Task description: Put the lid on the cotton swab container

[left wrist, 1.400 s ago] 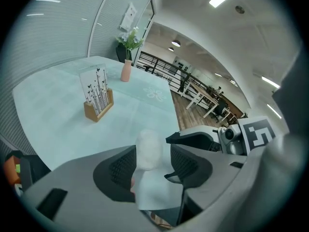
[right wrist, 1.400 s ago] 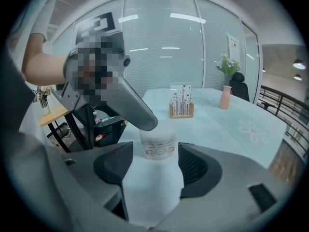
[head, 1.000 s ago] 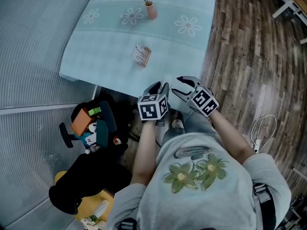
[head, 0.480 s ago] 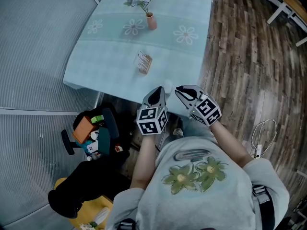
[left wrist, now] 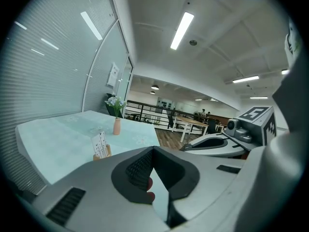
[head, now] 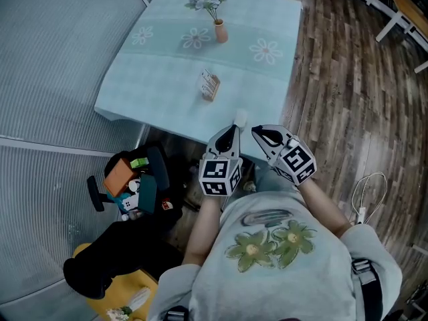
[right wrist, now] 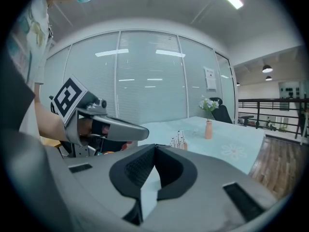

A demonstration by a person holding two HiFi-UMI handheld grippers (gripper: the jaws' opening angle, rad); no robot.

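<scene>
A small wooden cotton swab container (head: pixel 210 85) with white sticks standing in it sits near the middle of the pale blue table (head: pixel 154 79). It also shows in both gripper views as the container (left wrist: pixel 100 146) (right wrist: pixel 178 140). A small white object (head: pixel 239 118) lies at the table's near edge; I cannot tell whether it is the lid. My left gripper (head: pixel 229 131) and right gripper (head: pixel 257 132) hover side by side just short of that edge. Both are shut with nothing between their jaws, the left gripper (left wrist: pixel 153 150) and the right gripper (right wrist: pixel 154 148) alike.
A pink vase with flowers (head: pixel 220 31) stands at the far side of the table. A black chair piled with small items (head: pixel 134 179) sits left of me under the table's corner. Wooden floor (head: pixel 348 79) lies to the right, with a white cable (head: pixel 364 192). Glass walls rise on the left.
Both grippers' jaws have closed. The grippers and the table sit a little further right and lower in the head view than a second ago.
</scene>
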